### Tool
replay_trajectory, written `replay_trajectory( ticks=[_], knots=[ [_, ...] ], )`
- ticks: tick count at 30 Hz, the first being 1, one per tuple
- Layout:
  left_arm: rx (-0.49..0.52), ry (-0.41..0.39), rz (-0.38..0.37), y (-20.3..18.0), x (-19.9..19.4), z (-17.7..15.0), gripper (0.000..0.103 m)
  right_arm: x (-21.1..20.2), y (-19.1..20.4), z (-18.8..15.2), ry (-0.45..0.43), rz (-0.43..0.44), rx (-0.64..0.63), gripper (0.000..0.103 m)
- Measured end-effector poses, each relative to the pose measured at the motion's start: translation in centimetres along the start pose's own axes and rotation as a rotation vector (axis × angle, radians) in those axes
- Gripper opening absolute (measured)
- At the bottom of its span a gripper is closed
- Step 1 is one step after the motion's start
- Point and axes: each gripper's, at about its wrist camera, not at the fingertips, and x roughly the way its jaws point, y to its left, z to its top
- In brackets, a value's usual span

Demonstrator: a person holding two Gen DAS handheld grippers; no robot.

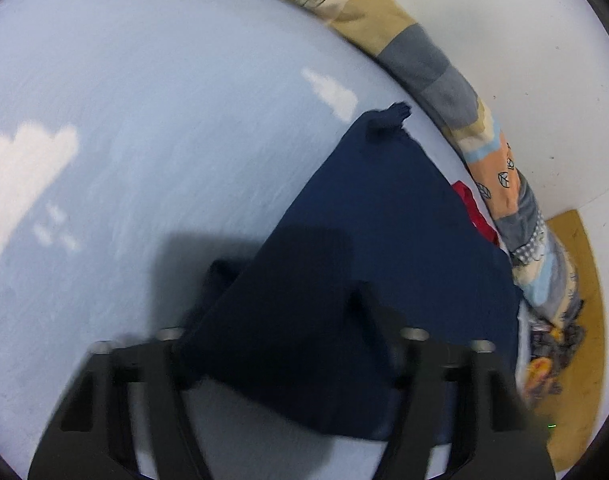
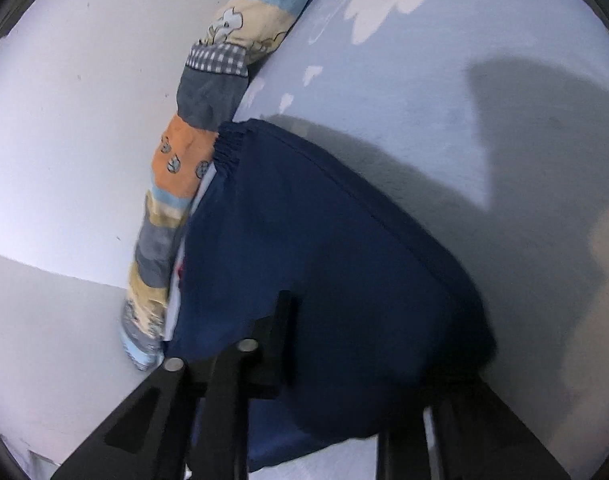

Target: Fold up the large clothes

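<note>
A navy blue garment (image 1: 384, 216) lies on a light blue bed sheet (image 1: 144, 120) printed with white clouds. In the left wrist view my left gripper (image 1: 292, 320) has the cloth draped between and over its fingers (image 1: 368, 300), lifted off the sheet. In the right wrist view the same navy garment (image 2: 324, 248), with its elastic waistband (image 2: 228, 144) at the far end, hangs over my right gripper (image 2: 364, 344). The fingertips of both grippers are hidden by the cloth.
A rolled patchwork quilt (image 1: 432, 64) runs along the bed's edge against a white wall (image 1: 524, 40); it also shows in the right wrist view (image 2: 192, 152). A red item (image 1: 476, 212) peeks out beside the garment. Wooden floor (image 1: 584, 280) lies beyond.
</note>
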Motion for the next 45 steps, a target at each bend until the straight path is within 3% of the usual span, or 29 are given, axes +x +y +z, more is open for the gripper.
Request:
replay_trajectory(
  ticks=[4, 8, 15, 21, 25, 27, 29, 31, 33, 37, 39, 42, 45],
  knots=[
    [0.163, -0.094, 0.106, -3.0, -1.0, -0.5, 0.026, -0.1, 2.8, -0.4, -0.037, -0.093, -0.176, 0.012],
    [0.245, -0.154, 0.126, -4.2, -2.8, -1.2, 0.016, -2.2, 5.0, -1.3, -0.095, -0.108, -0.303, 0.009],
    [0.347, -0.148, 0.124, -4.6, -6.7, -3.8, 0.014, -6.6, 6.2, -3.5, -0.153, -0.114, -0.416, 0.008],
    [0.369, -0.12, 0.128, -3.5, -10.3, -9.1, 0.015, -10.8, 4.3, -5.3, -0.147, -0.117, -0.412, 0.008],
    [0.316, -0.12, 0.25, -2.0, -11.3, -11.8, 0.033, -12.4, 1.3, -5.6, -0.109, -0.126, -0.331, 0.009],
    [0.294, -0.179, 0.298, -1.8, -12.4, -12.2, 0.034, -12.0, -0.5, -5.2, -0.071, -0.106, -0.253, 0.01],
    [0.355, -0.275, 0.36, -3.7, -13.6, -12.7, 0.034, -11.7, -1.7, -4.9, -0.058, -0.085, -0.196, 0.013],
    [0.44, -0.384, 0.357, -6.4, -14.7, -13.3, 0.04, -11.6, -1.7, -4.9, -0.056, -0.086, -0.193, 0.015],
    [0.512, -0.417, 0.294, -8.9, -14.5, -14.2, 0.051, -11.6, -1.4, -5.0, -0.058, -0.081, -0.199, 0.016],
    [0.641, -0.286, 0.115, -14.0, -10.1, -16.6, 0.052, -11.3, -1.3, -4.9, -0.052, -0.084, -0.197, 0.021],
    [0.676, -0.224, 0.088, -15.9, -7.7, -17.9, 0.052, -11.3, -1.5, -4.9, -0.047, -0.082, -0.187, 0.021],
    [0.705, -0.182, 0.114, -17.7, -4.6, -19.2, 0.052, -11.2, -1.6, -4.8, -0.035, -0.076, -0.185, 0.021],
    [0.755, -0.099, 0.208, -18.6, -0.3, -20.6, 0.052, -11.1, -1.6, -4.5, -0.024, -0.076, -0.191, 0.022]
  ],
)
